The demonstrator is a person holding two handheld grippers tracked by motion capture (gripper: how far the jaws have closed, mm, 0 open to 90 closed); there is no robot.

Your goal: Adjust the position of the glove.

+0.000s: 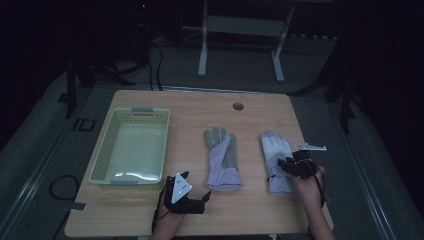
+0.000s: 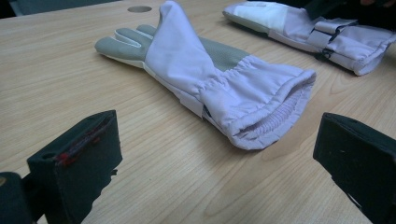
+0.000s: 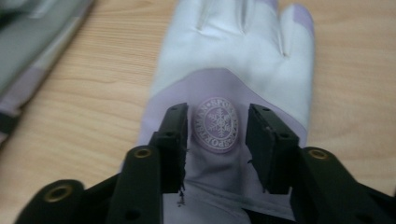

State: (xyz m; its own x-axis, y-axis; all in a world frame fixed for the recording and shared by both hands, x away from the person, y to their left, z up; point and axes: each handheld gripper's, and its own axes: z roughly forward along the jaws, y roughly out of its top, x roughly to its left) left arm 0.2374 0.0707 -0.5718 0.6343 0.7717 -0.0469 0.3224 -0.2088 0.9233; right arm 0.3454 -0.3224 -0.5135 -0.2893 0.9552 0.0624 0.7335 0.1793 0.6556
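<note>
Two lilac-and-grey gloves lie flat on the wooden table (image 1: 250,117). The left glove (image 1: 223,159) lies palm up, its open cuff (image 2: 266,107) facing my left gripper (image 2: 215,158). That gripper (image 1: 196,186) rests open near the table's front edge, short of the cuff, with bare wood between its jaws. The right glove (image 1: 276,162) lies back up, showing a round snowflake badge (image 3: 217,125). My right gripper (image 3: 217,135) is low over this glove's wrist, jaws apart on either side of the badge, the fabric between them flat. In the high view the right gripper (image 1: 289,165) covers the glove's middle.
A pale green plastic basket (image 1: 102,157), with nothing in it, stands on the table's left half. A round cable hole (image 1: 238,106) sits near the far edge. Beyond the table stand a white frame (image 1: 240,30) and dark floor cables.
</note>
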